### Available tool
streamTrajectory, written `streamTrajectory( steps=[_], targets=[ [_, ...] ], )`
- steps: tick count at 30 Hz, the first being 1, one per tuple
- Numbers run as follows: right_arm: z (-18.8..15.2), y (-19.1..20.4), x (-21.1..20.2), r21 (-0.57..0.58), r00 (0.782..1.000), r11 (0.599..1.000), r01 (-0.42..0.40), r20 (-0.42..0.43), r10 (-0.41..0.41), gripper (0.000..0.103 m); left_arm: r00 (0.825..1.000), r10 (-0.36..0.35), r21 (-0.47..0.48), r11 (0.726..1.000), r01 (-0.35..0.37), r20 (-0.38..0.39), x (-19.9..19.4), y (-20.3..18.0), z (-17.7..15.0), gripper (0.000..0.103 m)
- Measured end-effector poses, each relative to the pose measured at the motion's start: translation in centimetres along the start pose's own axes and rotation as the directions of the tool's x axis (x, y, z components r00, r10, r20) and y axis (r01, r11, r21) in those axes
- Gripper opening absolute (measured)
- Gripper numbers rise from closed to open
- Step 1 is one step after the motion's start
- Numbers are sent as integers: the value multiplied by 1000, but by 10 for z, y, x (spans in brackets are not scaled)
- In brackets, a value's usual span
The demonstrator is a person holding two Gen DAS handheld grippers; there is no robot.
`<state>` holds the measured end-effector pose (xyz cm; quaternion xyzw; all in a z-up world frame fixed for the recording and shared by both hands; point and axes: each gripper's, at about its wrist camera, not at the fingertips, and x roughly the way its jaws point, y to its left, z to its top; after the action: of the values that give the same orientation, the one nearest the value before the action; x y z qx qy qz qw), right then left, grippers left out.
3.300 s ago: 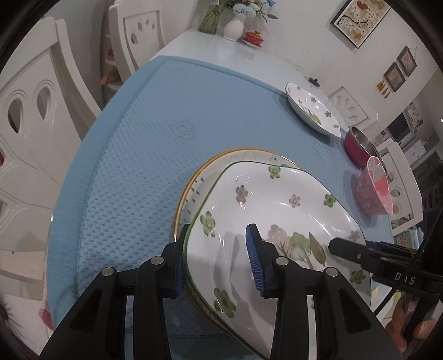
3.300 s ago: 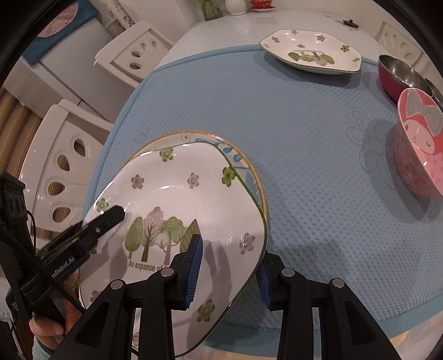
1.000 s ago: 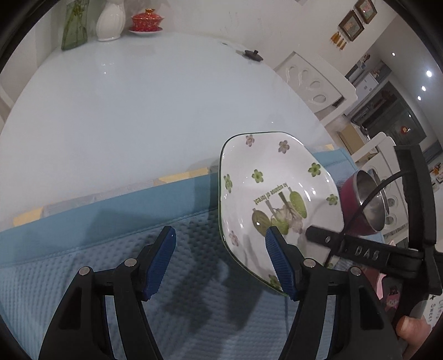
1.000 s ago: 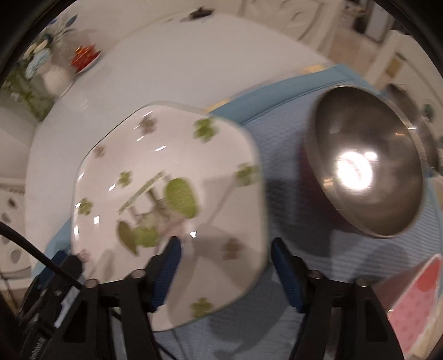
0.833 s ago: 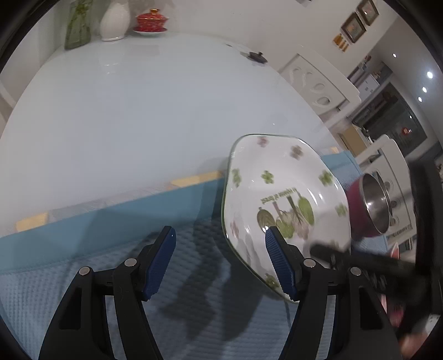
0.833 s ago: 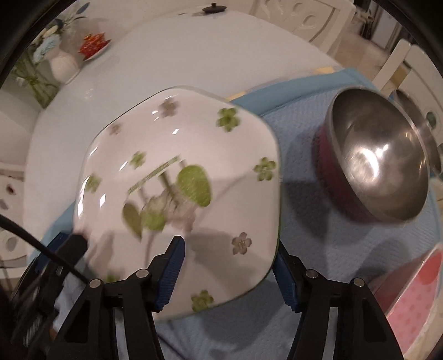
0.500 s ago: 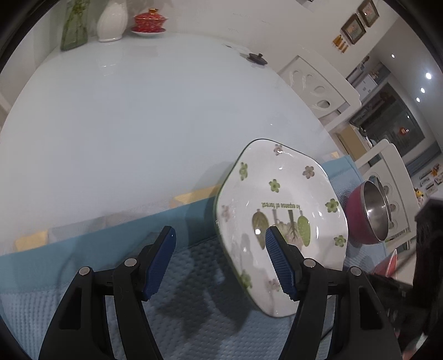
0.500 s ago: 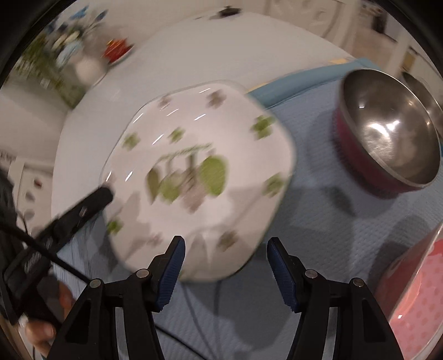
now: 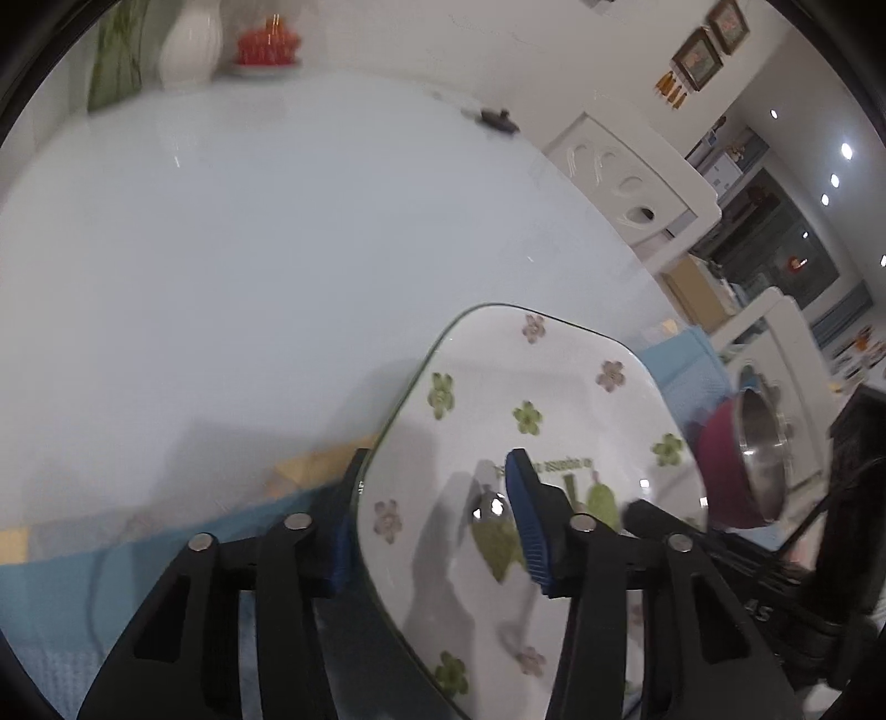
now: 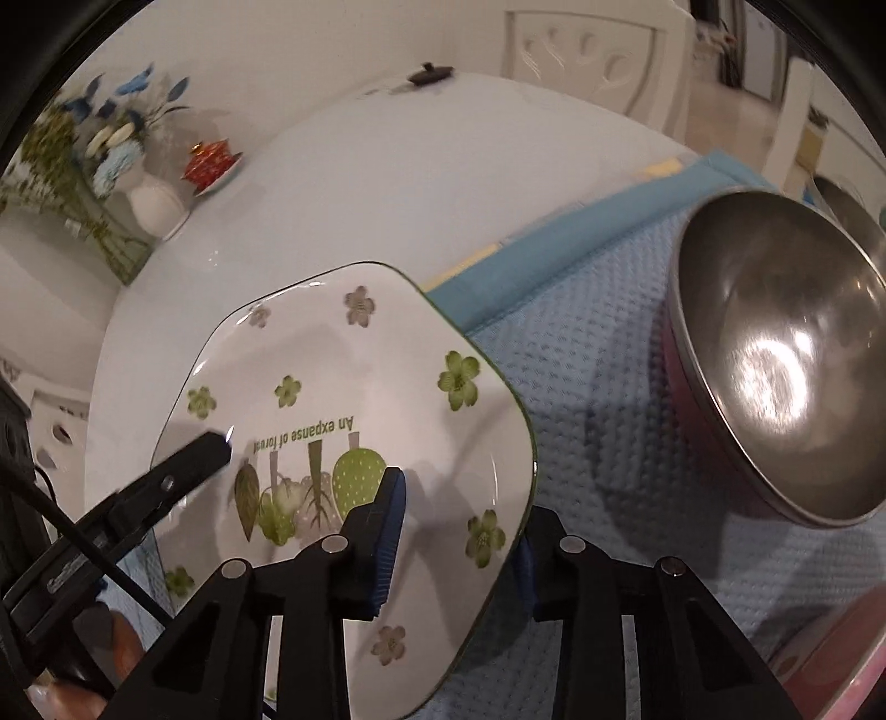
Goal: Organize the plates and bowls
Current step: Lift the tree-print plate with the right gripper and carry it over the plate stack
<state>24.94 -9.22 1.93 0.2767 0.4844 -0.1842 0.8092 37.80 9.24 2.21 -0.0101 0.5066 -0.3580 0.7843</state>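
A white square plate (image 9: pixel 554 410) with green flowers and a tree print is held tilted above the blue mat (image 10: pixel 598 387). My left gripper (image 9: pixel 437 526) is shut on its left rim. My right gripper (image 10: pixel 459 537) is shut on its right rim, with the same plate (image 10: pixel 354 399) filling the middle of the right wrist view. A steel bowl with a red outside (image 10: pixel 775 360) stands on the mat just right of the plate and also shows in the left wrist view (image 9: pixel 742 459). Each gripper's fingers show in the other's view.
A pink bowl (image 10: pixel 830 670) sits at the lower right. At the far end of the white table (image 9: pixel 249 232) stand a white vase (image 9: pixel 188 39), a red lidded dish (image 9: pixel 266 50) and a small black object (image 9: pixel 495 119). White chairs (image 9: pixel 626 183) stand behind.
Both grippers have closed on the flowered plate from its two sides and lifted it off the mat, tilted. Earlier their jaws stood open around it.
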Motion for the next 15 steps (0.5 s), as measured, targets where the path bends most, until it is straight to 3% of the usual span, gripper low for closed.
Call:
streamTrajectory(
  steps=[3, 11, 15],
  targets=[
    [-2, -2, 2, 6, 1000, 1000, -19, 14, 19, 34, 999, 7, 6, 1000, -7, 36, -8, 4, -4, 28],
    [-15, 5, -3, -86, 989, 985, -149, -29, 147, 36, 991, 11, -19, 1000, -8, 136, -67, 9, -33, 28],
    [-44, 32, -18, -216, 978, 955, -204, -79, 191, 35, 991, 53, -58, 997, -46, 124, -92, 24, -60, 28]
  ],
)
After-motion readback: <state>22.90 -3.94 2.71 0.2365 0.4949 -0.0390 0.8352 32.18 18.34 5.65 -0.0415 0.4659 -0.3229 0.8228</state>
